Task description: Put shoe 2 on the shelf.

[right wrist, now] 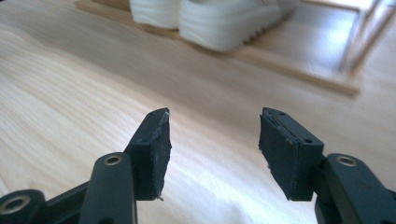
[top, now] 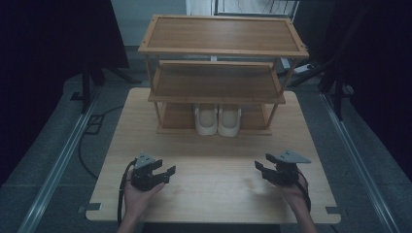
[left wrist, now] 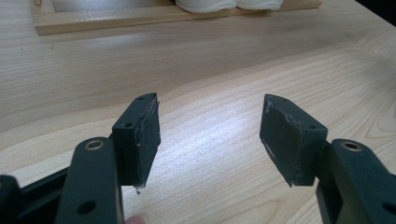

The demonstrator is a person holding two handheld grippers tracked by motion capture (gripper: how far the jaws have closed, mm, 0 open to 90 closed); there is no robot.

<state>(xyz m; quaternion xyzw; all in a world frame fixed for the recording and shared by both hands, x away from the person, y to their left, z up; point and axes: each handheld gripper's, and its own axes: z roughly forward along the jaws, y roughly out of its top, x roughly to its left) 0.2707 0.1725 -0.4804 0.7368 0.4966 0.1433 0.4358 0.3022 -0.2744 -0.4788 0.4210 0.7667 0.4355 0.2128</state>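
Resting on tabletop [top: 218, 165]: both grippers, well apart
Left gripper [top: 165, 173]: jaws wide, holding nothing
Right gripper [top: 261, 163]: jaws wide, holding nothing
White shoes [top: 217, 120]: side by side on the bottom shelf of the wooden rack [top: 221, 48], beyond both grippers

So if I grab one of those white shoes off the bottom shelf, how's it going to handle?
The white shoes have thick ribbed soles, so probably firm at the base and unlikely to roll. The uppers may squash under the jaws. They sit side by side, so pulling one may nudge the other.
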